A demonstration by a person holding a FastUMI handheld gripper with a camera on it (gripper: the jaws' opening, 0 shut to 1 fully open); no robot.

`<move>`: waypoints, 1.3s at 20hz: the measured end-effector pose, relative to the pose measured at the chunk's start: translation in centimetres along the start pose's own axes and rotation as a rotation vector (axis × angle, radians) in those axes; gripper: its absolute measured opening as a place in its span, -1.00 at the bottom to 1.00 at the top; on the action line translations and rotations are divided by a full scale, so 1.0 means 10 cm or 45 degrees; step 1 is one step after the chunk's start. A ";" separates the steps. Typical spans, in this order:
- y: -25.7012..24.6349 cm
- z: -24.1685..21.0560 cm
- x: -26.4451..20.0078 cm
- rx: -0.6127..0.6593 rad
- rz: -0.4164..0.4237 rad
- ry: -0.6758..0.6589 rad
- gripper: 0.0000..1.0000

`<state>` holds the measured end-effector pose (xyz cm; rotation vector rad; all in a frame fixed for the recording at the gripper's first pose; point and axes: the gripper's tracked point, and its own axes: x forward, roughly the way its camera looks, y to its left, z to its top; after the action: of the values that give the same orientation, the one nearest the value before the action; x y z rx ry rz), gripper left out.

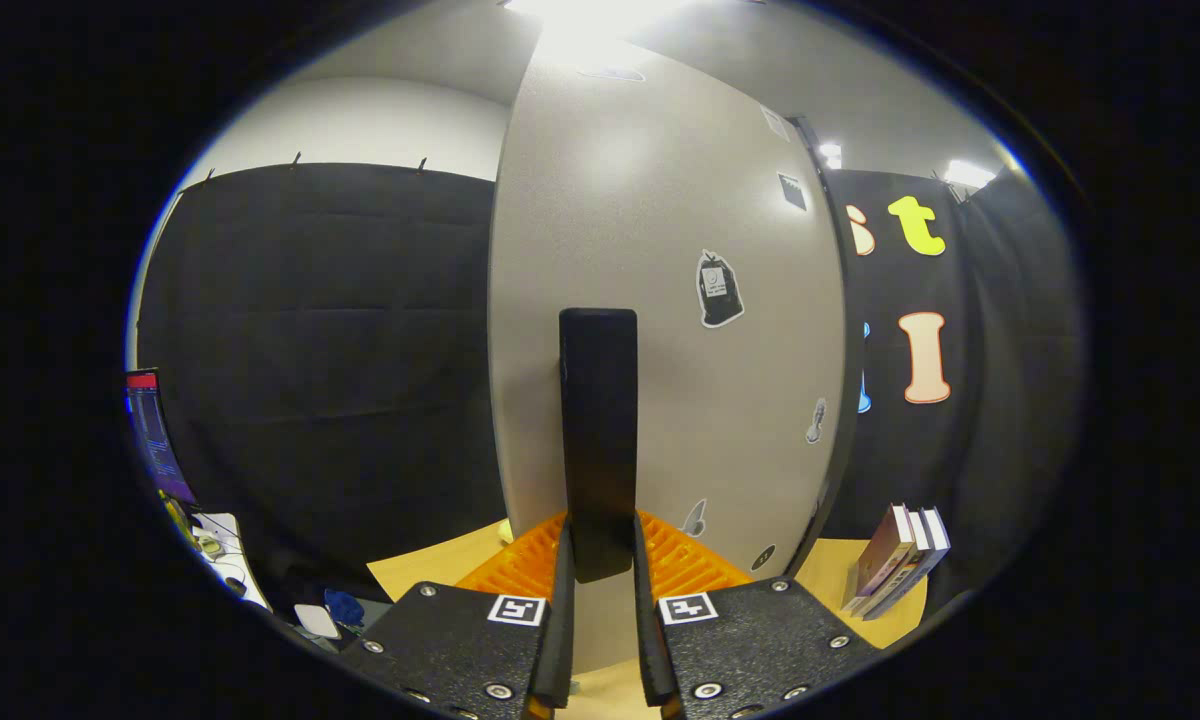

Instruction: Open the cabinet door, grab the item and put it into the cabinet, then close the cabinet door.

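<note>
A grey cabinet door [660, 300] with several stickers stands right in front of me. Its tall black handle [598, 440] runs upright down the door. My gripper [600, 560] is shut on the lower end of that handle, one finger pressing on each side. I cannot tell how far the door is swung. The cabinet's inside is hidden behind the door.
A wooden table [430, 570] lies below, with an orange ribbed rack [690, 565] just behind the fingers. Several books [900, 560] lean at the right of the door. A monitor [155, 440] and small clutter sit at the far left.
</note>
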<state>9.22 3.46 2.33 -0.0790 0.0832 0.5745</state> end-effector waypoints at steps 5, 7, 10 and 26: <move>-0.12 0.00 -0.18 0.006 -0.076 -0.011 -0.46; -0.24 -0.02 -0.33 0.034 -0.118 -0.015 -0.46; -0.38 -0.03 -0.48 0.044 -0.192 -0.022 -0.47; -1.24 0.16 -1.27 -0.035 -0.771 -0.184 0.63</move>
<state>5.45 -13.57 5.82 -0.0842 -0.0889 -0.0248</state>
